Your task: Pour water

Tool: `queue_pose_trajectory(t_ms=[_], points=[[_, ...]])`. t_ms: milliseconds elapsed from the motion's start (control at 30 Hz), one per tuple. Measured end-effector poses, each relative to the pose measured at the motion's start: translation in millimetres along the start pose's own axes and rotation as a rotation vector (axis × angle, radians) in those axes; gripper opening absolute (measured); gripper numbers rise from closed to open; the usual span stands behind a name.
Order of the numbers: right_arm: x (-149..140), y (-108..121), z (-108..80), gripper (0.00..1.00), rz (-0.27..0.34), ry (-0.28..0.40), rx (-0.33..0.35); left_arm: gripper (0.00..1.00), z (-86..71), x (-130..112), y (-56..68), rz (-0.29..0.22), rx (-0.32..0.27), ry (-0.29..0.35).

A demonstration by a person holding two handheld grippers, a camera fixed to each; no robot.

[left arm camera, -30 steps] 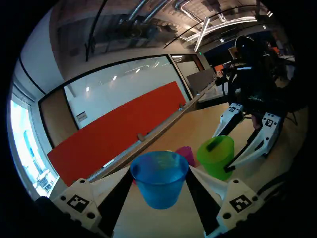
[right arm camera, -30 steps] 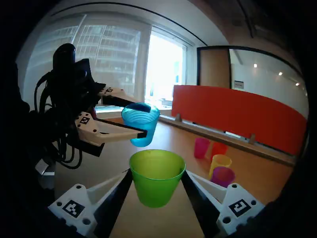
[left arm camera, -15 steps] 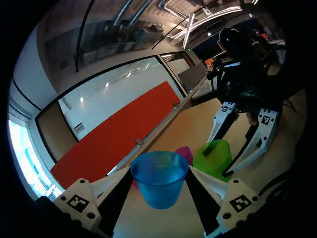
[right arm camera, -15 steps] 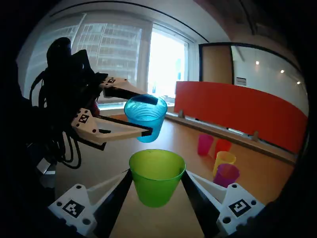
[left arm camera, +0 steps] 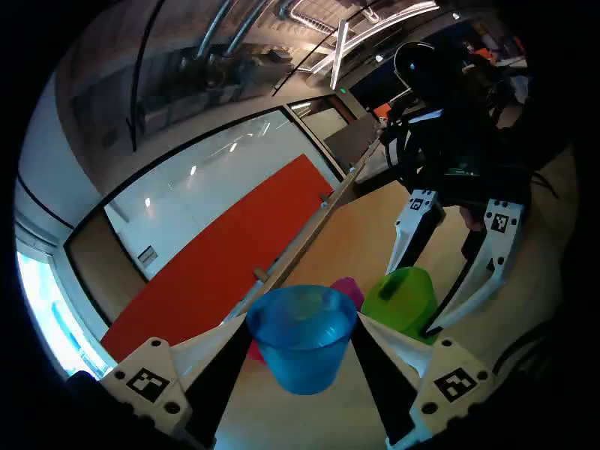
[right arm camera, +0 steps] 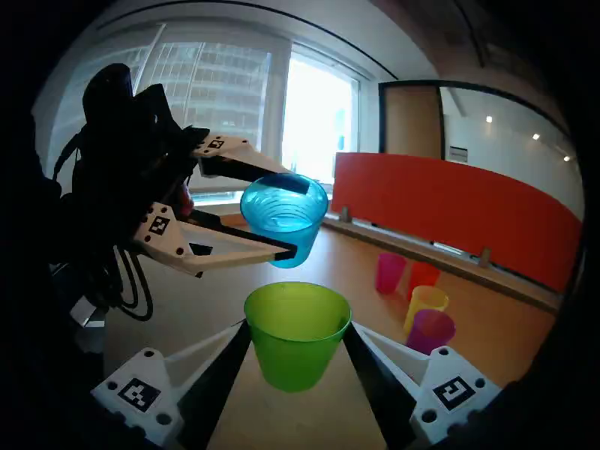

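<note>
**Blue cup tipped above the green cup**

In the left gripper view the left gripper (left arm camera: 300, 324) has its fingers clamped on the two sides of a translucent blue cup (left arm camera: 302, 352), which sits between them and looks upright. Beyond it in that view, the right gripper holds a green cup (left arm camera: 405, 300) lower on the right, one finger on each side. A magenta cup (left arm camera: 347, 288) peeks out between the two, standing on the wooden worktop (left arm camera: 360, 247). A long orange-red panel (left arm camera: 225, 255) runs behind, and strip lights (left arm camera: 339, 43) cross the ceiling.

The right gripper view gives the relation that the left gripper view hides. There the right gripper (right arm camera: 298, 328) grips the green cup with both fingers pressed on its walls, mouth up. The blue cup hangs above and a little behind it, apart from it, and tilted so that its open mouth turns toward the camera and down toward the green cup. Its ridged inside shows, but I cannot tell whether water is in it.

This view also shows a bright window (right arm camera: 319, 124) behind the left gripper, and four more cups grouped on the worktop to the right: pink (right arm camera: 390, 271), orange (right arm camera: 420, 276), yellow (right arm camera: 424, 304) and purple (right arm camera: 430, 330).
</note>
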State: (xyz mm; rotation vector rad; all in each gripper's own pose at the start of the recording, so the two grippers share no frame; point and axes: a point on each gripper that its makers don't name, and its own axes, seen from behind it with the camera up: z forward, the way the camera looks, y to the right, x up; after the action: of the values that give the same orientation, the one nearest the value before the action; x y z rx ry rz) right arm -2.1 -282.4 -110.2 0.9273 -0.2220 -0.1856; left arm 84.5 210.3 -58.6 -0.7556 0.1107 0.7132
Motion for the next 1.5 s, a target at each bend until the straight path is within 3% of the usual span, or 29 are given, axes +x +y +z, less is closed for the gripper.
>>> queue_pose_trajectory(t_ms=[767, 1500], points=[[0, -1, 0.6, 0.91, -0.004, 0.002, 0.002, 0.86, 6.1, 9, 5.8, 0.142, -0.022, 0.004], [3, -4, 3.1, 0.91, -0.010, 0.008, 0.006, 0.86, 13.8, 15, 11.0, 0.234, -0.045, 0.007]])
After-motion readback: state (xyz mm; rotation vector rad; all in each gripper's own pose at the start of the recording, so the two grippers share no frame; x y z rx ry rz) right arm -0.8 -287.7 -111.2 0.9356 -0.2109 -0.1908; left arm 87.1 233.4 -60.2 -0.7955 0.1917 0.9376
